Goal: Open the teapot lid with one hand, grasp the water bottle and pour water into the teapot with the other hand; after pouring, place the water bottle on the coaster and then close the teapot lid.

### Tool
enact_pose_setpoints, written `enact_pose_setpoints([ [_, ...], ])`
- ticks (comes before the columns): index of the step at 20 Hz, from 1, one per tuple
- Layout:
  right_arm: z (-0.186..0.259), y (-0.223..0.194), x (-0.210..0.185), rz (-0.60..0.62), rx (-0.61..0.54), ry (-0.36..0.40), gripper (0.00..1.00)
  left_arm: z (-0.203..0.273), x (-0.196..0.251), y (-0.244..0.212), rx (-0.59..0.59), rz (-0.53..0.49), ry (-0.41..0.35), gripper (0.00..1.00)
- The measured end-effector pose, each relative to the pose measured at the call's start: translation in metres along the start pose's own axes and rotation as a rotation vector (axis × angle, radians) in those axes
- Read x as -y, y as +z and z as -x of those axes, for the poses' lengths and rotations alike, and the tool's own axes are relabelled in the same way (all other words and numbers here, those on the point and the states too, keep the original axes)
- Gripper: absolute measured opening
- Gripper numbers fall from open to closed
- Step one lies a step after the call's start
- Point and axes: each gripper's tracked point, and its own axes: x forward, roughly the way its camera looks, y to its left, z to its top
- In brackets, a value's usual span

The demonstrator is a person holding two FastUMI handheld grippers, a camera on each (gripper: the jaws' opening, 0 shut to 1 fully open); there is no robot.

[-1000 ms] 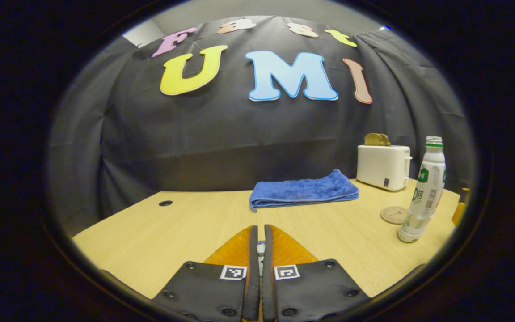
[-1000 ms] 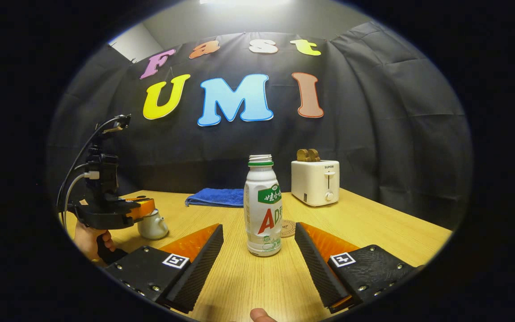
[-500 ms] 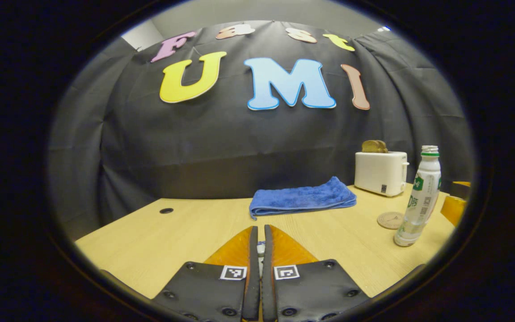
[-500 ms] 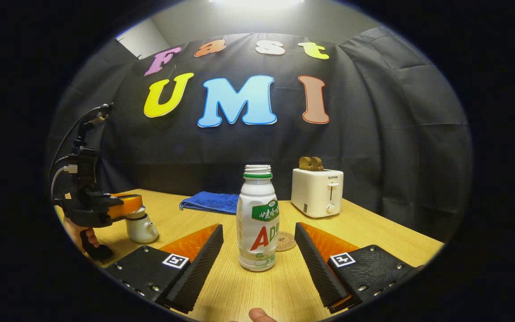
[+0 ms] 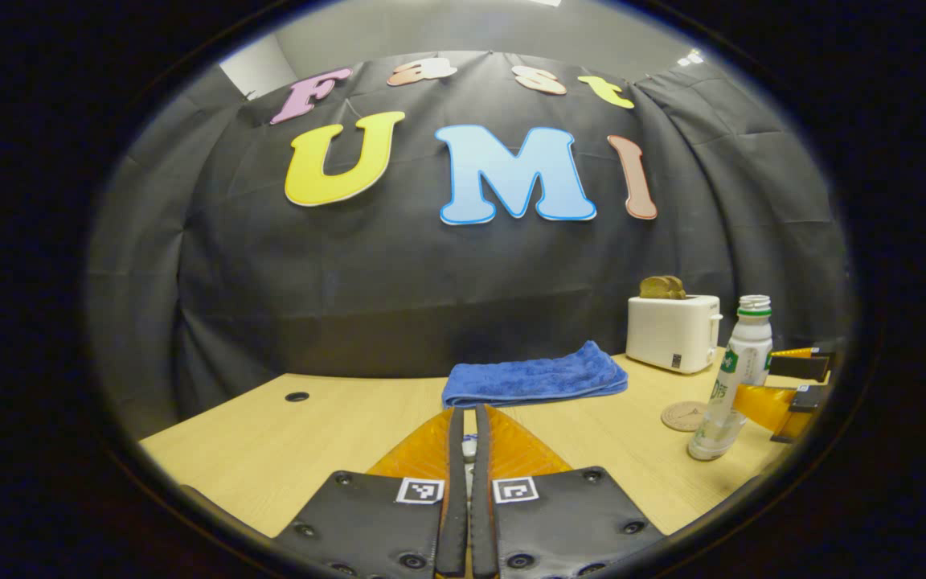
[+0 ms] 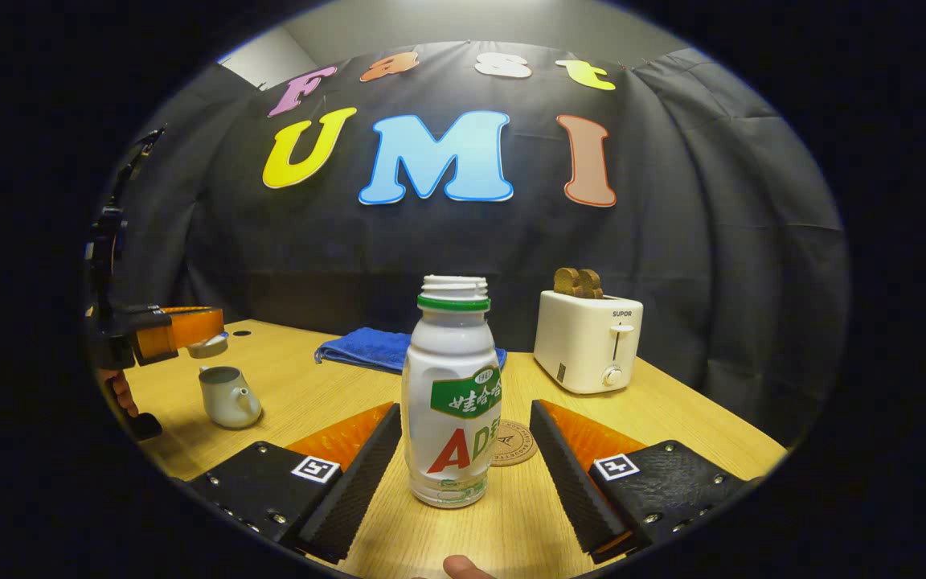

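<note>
Bottle stands between your right tool's wide fingers, coaster just behind. Your left tool pinches the lid above the open teapot; towel ahead.

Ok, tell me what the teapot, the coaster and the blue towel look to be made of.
Teapot: probably glazed ceramic, pale and smooth with a soft sheen.
Coaster: looks like wood or cork, tan and matte, a mark stamped in the middle; which of the two is unclear.
Blue towel: plush cloth, likely microfibre, with a fuzzy nap and soft folds.
</note>
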Motion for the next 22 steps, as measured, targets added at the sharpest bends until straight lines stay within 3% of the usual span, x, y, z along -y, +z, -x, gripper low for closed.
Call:
enact_pose_setpoints([
  [3,-0.01,-0.006,0.001,0.007,-0.02,0.012,0.99,-0.003,0.0,0.005,0.018,0.006,-0.004,0.12],
  [4,-0.012,-0.007,0.001,0.014,-0.019,0.016,0.99,-0.003,0.001,0.005,0.022,0.01,-0.006,0.08],
  [7,-0.022,-0.011,0.003,0.029,-0.038,0.021,0.99,-0.001,0.002,0.006,0.019,0.023,-0.01,0.12],
  [8,-0.026,-0.01,0.003,0.026,-0.034,0.022,0.99,0.0,0.004,0.005,0.015,0.028,-0.012,0.08],
  [11,-0.036,-0.008,0.003,0.015,-0.035,0.008,0.99,-0.002,0.003,0.008,0.038,0.028,-0.004,0.12],
  [14,-0.041,-0.007,0.0,0.015,-0.026,0.008,0.99,-0.004,0.002,0.007,0.047,0.021,-0.006,0.08],
  [15,-0.041,-0.008,-0.003,0.015,-0.036,0.013,0.98,-0.004,0.002,0.007,0.044,0.023,-0.008,0.12],
  [16,-0.044,-0.011,-0.002,0.017,-0.036,0.012,0.77,-0.002,0.002,0.007,0.041,0.025,-0.009,0.08],
  [22,-0.042,-0.006,-0.003,0.044,-0.05,0.008,0.72,-0.002,0.0,0.011,0.058,0.03,0.005,0.12],
])
